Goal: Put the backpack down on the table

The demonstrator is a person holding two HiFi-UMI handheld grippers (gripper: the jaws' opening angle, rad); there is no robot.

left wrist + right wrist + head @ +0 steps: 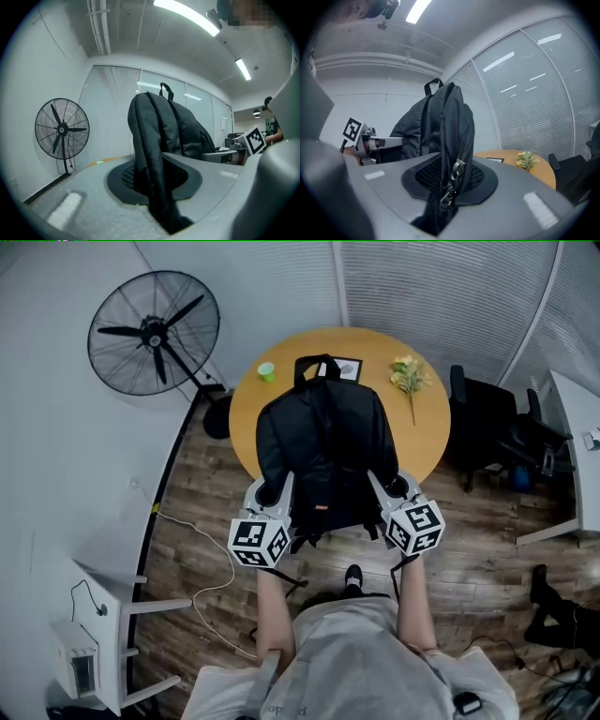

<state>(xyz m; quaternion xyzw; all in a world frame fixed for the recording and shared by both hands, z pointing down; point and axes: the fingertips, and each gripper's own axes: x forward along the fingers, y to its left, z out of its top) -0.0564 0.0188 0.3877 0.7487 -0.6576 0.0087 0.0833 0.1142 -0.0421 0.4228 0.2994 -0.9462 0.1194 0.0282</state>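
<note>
Holds black fabric backpack (319,451) upright over near edge of round wooden table (427,432); clamps its sides (left gripper (270,491), right gripper (392,486), both pinching fabric).

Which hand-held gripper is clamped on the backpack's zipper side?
Right hand-held gripper: zipper pull sits between its jaws. Left hand-held gripper pinches plain backpack fabric.

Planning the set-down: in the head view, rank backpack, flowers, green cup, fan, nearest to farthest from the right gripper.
1. backpack, in the right gripper
2. flowers, right side of table
3. green cup, left side
4. fan, far left
</note>
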